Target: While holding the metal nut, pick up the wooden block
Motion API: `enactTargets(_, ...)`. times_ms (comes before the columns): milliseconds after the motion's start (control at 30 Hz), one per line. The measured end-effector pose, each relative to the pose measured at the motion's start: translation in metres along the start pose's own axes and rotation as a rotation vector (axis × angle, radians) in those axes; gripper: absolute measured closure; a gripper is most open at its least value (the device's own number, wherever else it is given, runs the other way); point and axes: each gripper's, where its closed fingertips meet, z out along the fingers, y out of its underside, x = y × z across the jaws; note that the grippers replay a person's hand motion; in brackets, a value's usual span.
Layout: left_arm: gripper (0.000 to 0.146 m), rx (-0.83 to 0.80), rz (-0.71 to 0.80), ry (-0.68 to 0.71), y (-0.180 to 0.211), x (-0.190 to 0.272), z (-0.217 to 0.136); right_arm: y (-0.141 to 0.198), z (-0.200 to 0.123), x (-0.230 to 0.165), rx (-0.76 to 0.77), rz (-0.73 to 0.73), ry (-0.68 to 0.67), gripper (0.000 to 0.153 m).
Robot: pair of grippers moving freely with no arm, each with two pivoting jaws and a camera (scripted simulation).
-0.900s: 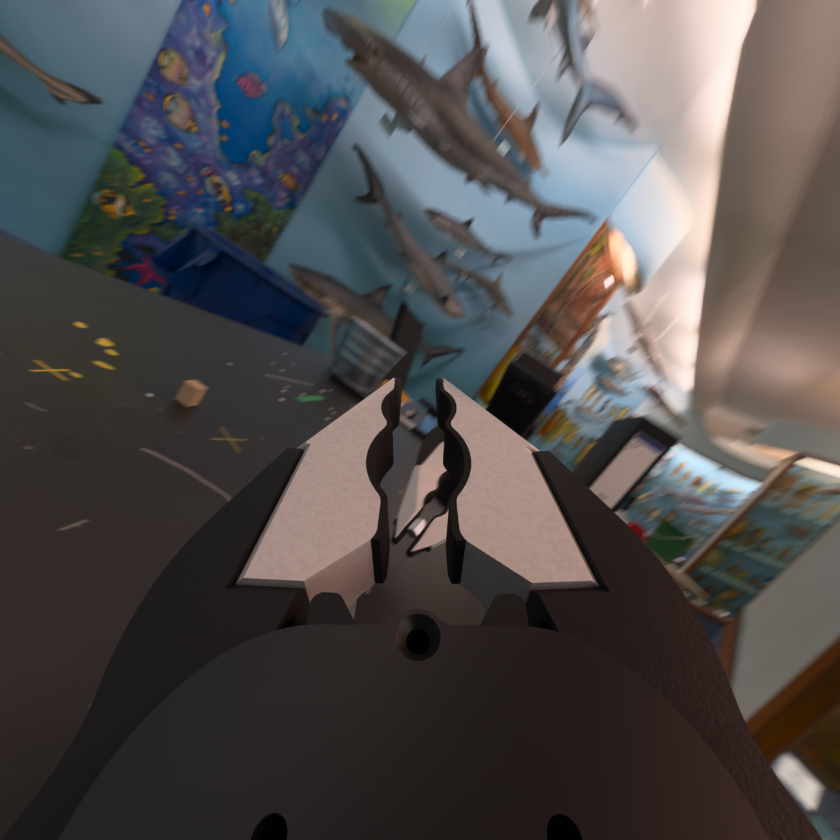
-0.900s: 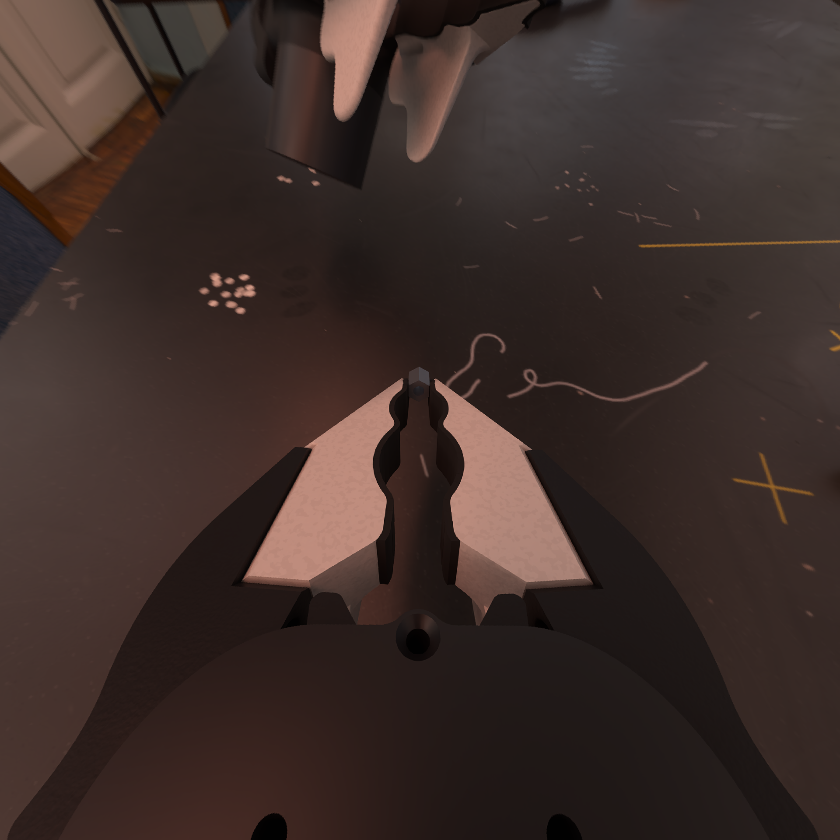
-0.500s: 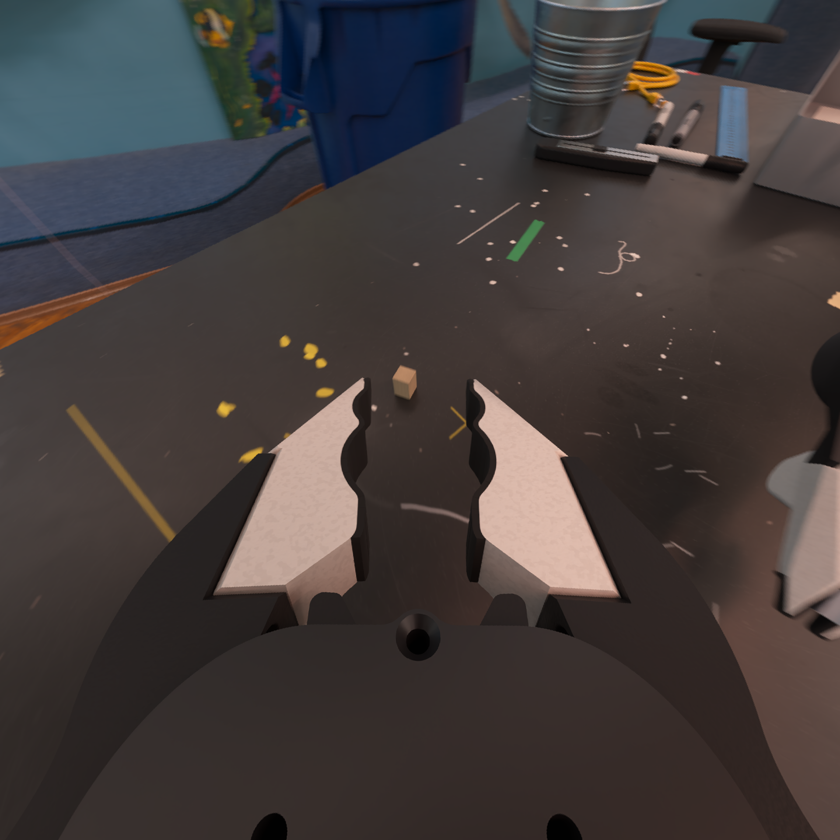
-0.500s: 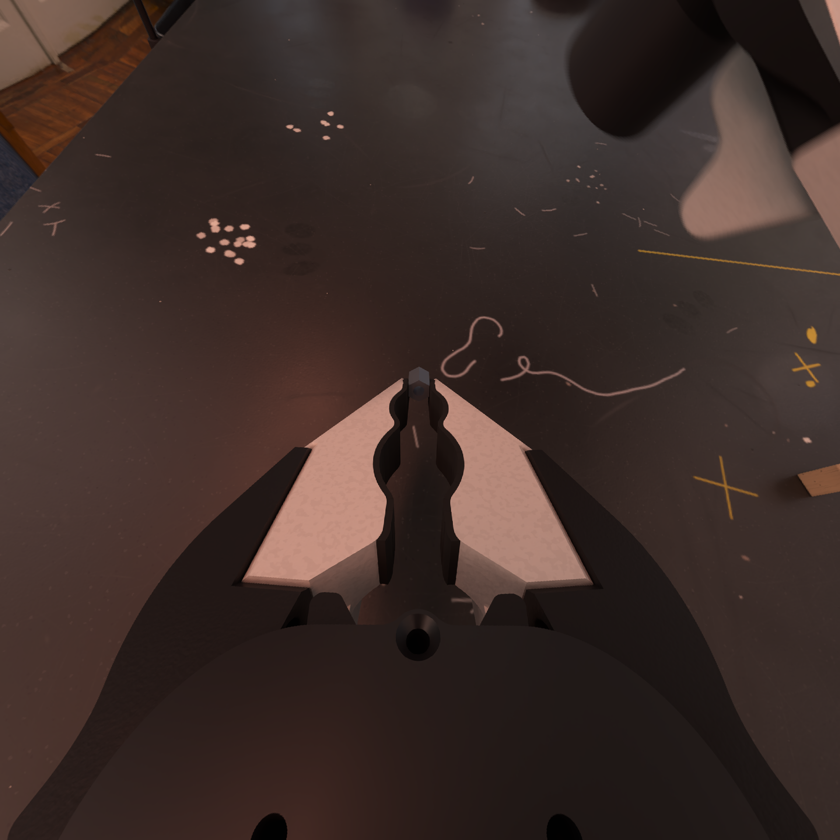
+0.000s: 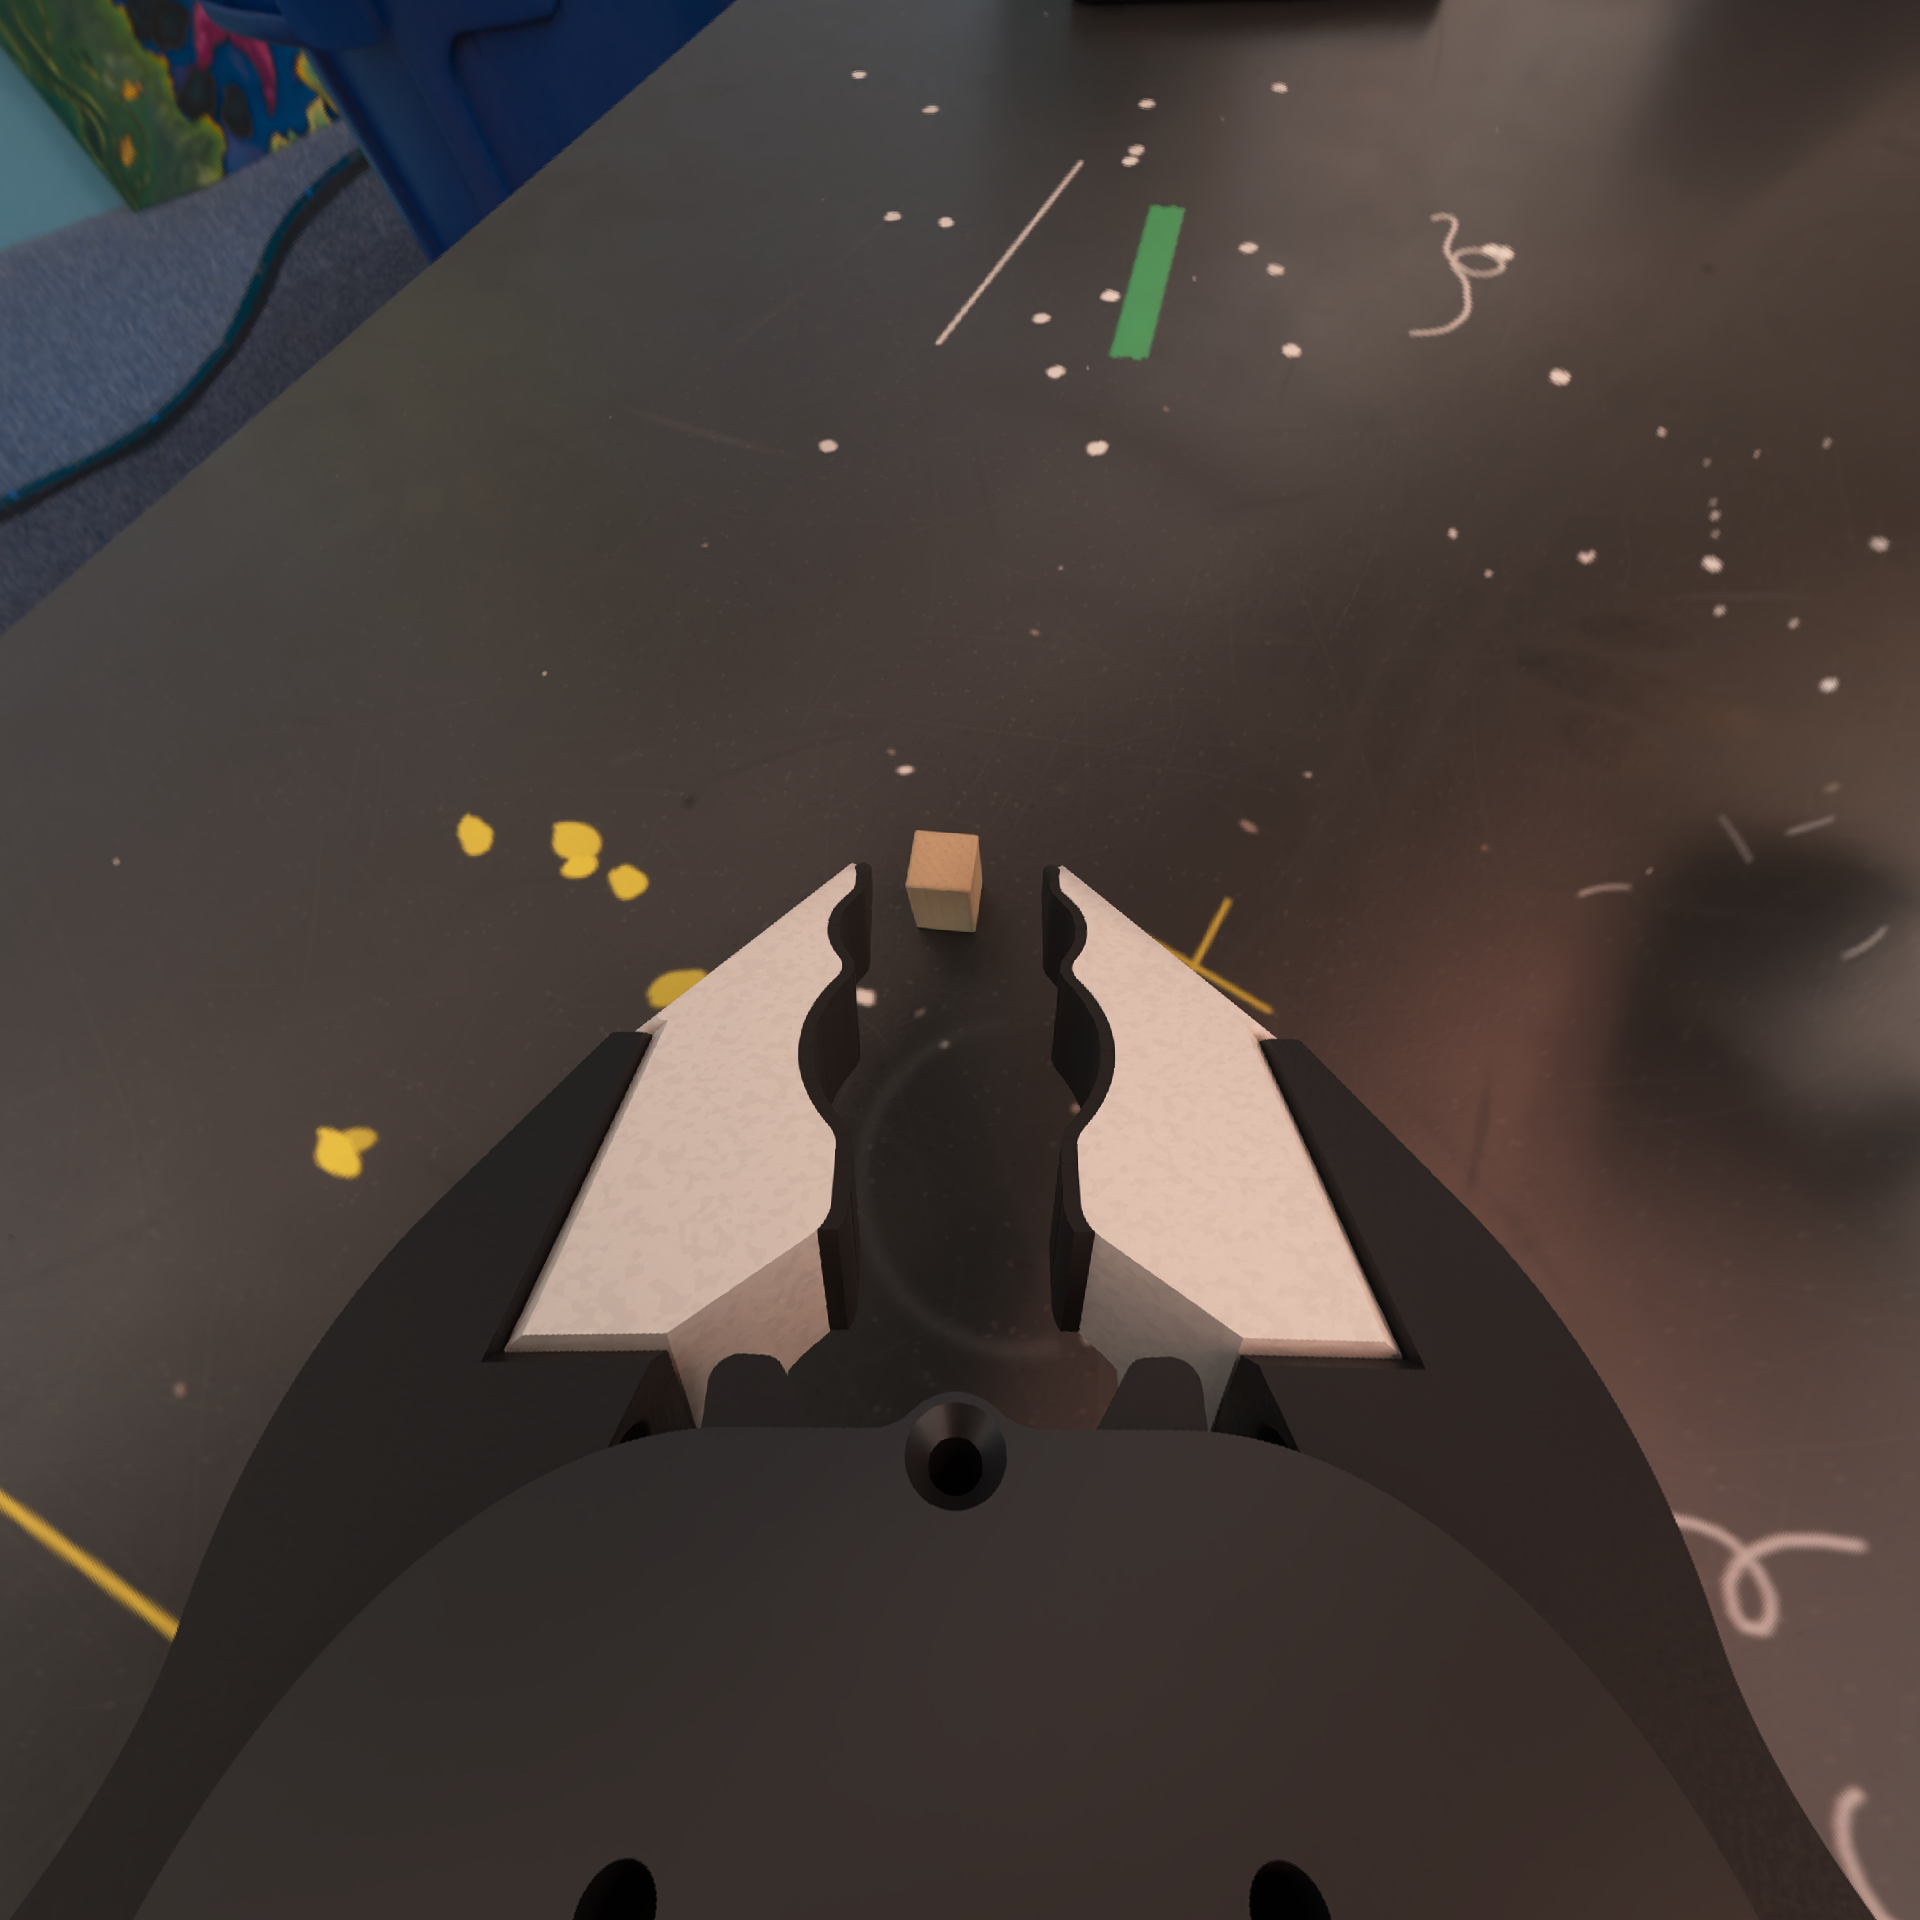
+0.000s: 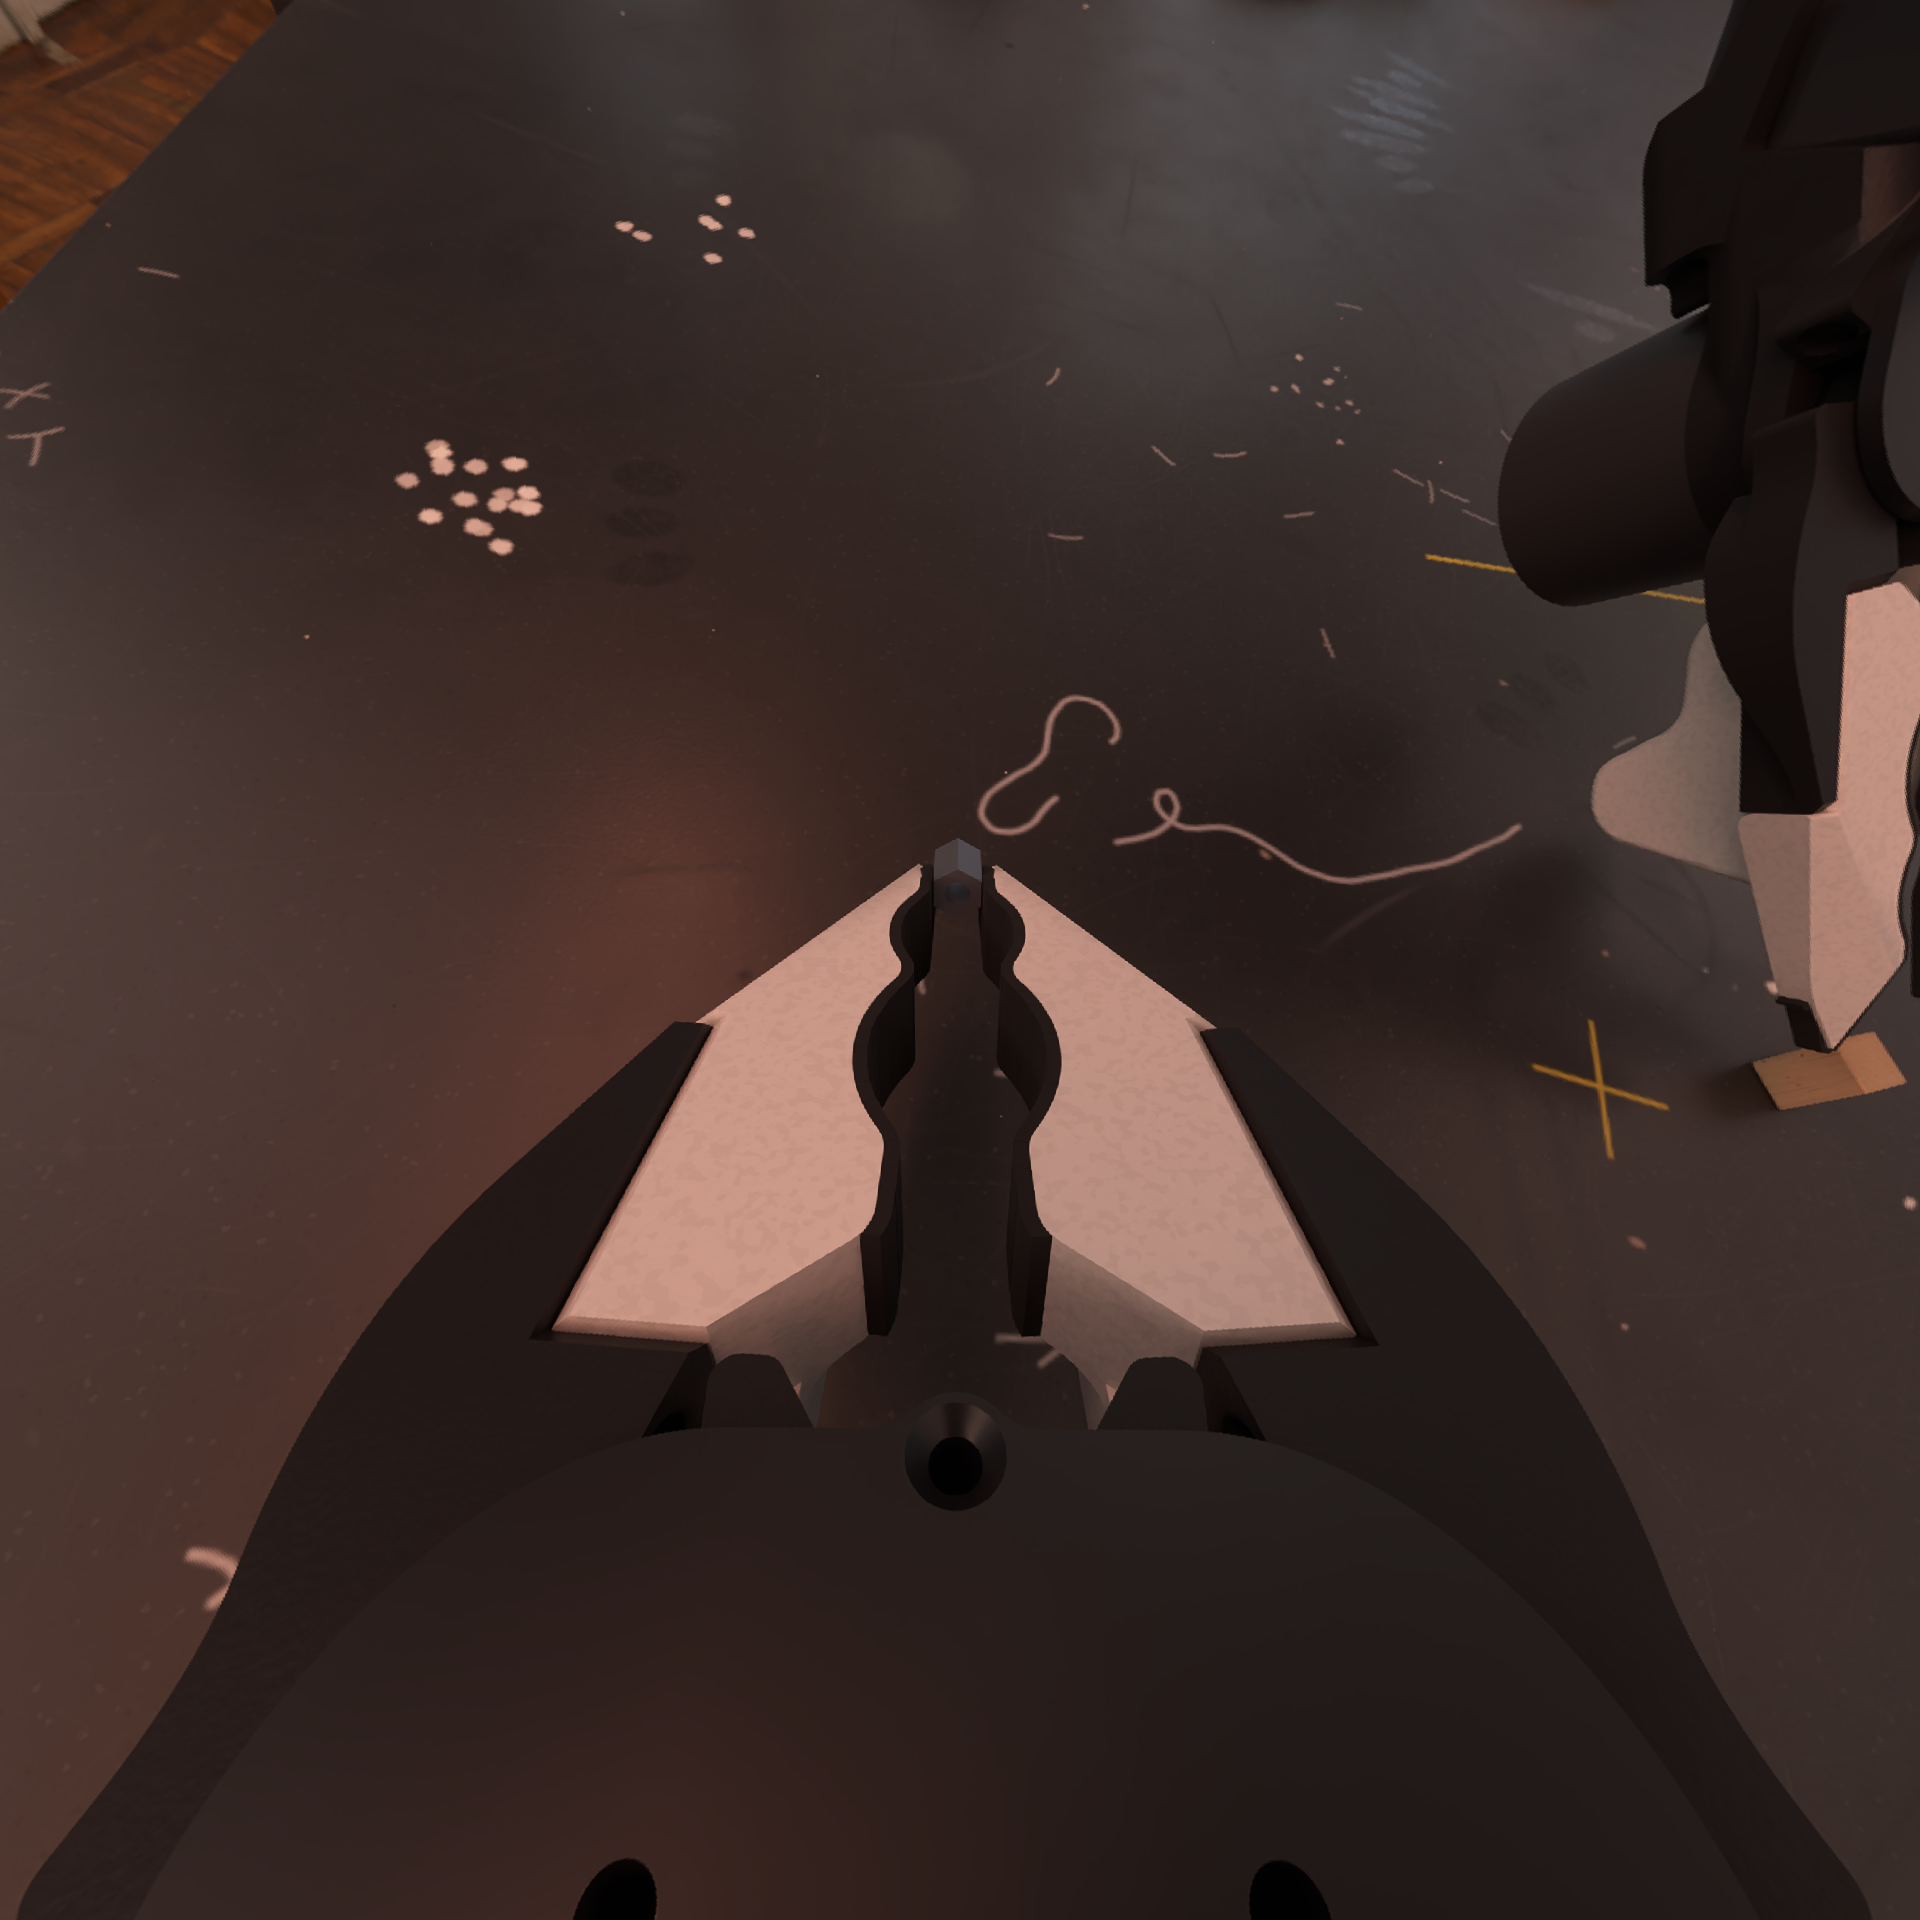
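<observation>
The small wooden block sits on the dark table, right at the tips of my open left gripper, between the two fingertips and untouched. In the right wrist view the block lies at the far right, just under the left gripper's tips. My right gripper is shut on a small grey metal nut pinched at its tips, held above the table.
The dark table carries yellow paint spots, a green tape strip, white flecks and chalk squiggles. A blue bin stands past the table's far left edge, over a blue carpet.
My left gripper swung down from pointing at the wall, opened wider and moved forward until the block sits at its tips. The right gripper kept the nut and barely moved.
</observation>
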Motion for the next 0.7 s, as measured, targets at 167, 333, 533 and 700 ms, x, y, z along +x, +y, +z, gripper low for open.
enactTargets(167, 0.104, -0.059, 0.144, -0.02, 0.006, -0.007, 0.003, 0.002, 0.003, 0.0, -0.02, -0.001, 0.007, 0.145)
enactTargets(333, 0.109, -0.065, 0.168, 0.002, 0.005, -0.007, 0.009, 0.005, 0.007, -0.003, -0.039, -0.003, -0.007, 0.145)
enactTargets(533, 0.114, -0.08, 0.184, 0.035, 0.01, -0.004, 0.019, 0.004, 0.006, -0.001, -0.031, 0.007, -0.002, 0.145)
enactTargets(700, 0.119, -0.101, 0.201, 0.032, 0.011, -0.004, 0.025, 0.005, 0.007, -0.001, -0.035, 0.011, -0.007, 0.145)
